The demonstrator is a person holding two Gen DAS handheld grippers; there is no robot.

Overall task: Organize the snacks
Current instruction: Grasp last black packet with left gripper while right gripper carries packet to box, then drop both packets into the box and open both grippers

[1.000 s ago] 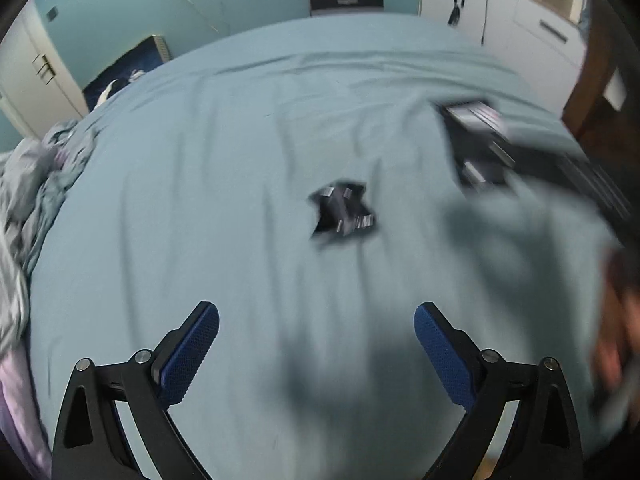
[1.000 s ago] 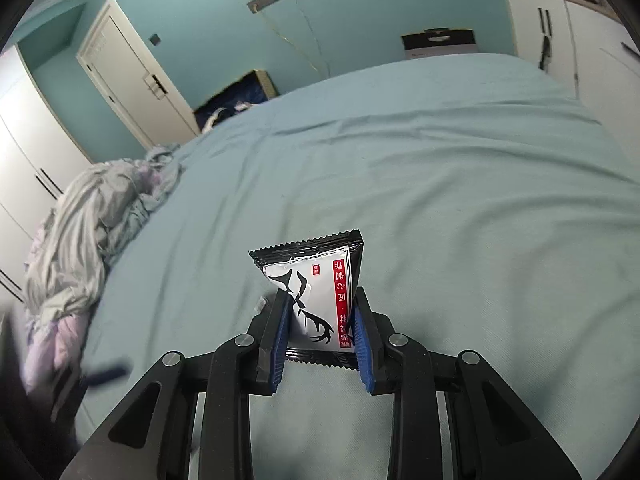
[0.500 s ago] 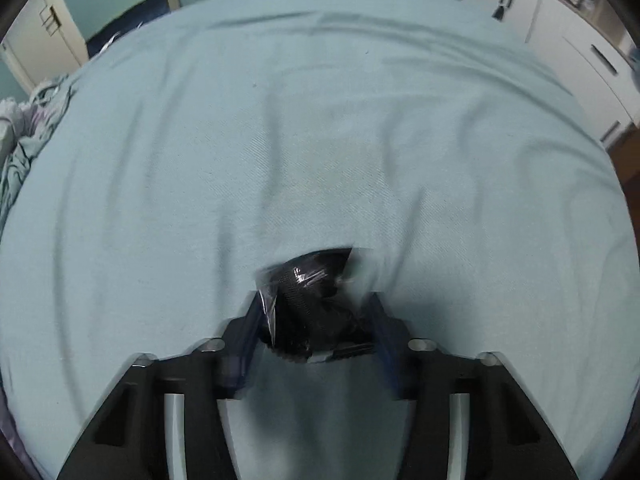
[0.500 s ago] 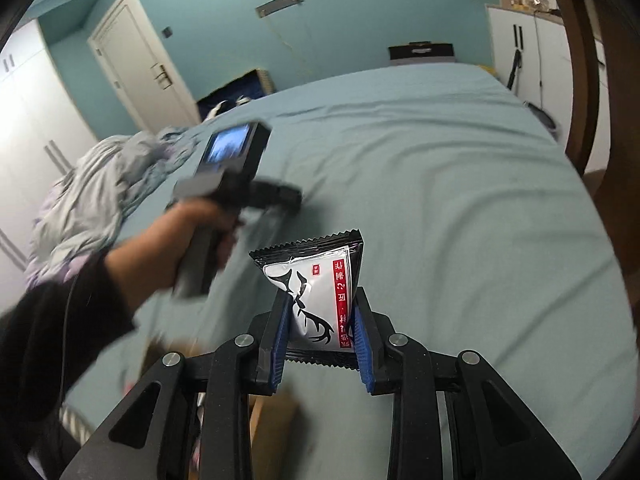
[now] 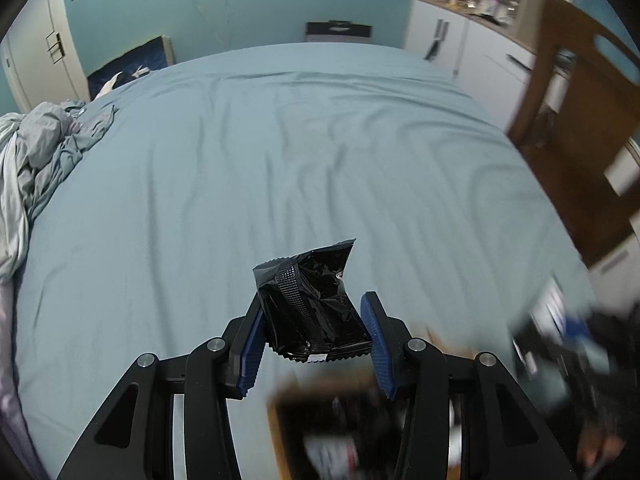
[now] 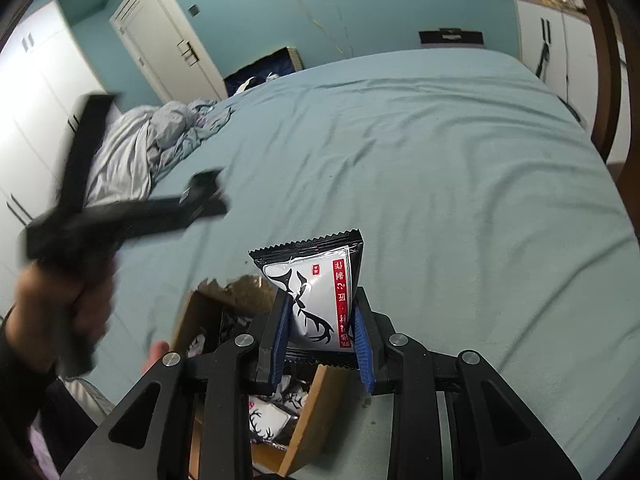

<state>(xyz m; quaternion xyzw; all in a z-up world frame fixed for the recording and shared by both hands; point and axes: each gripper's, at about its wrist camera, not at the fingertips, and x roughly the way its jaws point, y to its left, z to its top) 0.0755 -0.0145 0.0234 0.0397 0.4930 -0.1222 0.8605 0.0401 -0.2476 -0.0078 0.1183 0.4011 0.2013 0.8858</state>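
My left gripper (image 5: pixel 314 340) is shut on a crumpled black snack packet (image 5: pixel 312 304) and holds it above the near edge of the bed. My right gripper (image 6: pixel 320 340) is shut on a white, red and black snack packet with an antler print (image 6: pixel 316 292). Both are held over a brown cardboard box (image 6: pixel 316 412) that has several similar packets inside; the box shows blurred in the left wrist view (image 5: pixel 332 432). The left gripper's body and the hand holding it show blurred at the left of the right wrist view (image 6: pixel 120 216).
A wide bed with a light blue sheet (image 5: pixel 320 152) fills both views. A heap of grey bedding (image 5: pixel 36 160) lies at its left edge. A wooden chair (image 5: pixel 580 128) and white cabinets (image 5: pixel 472 44) stand at the right. A white door (image 6: pixel 168 40) is at the back left.
My left gripper closed on the black packet lying on the sheet and lifted it back toward the box. My right gripper kept its packet and moved over the box.
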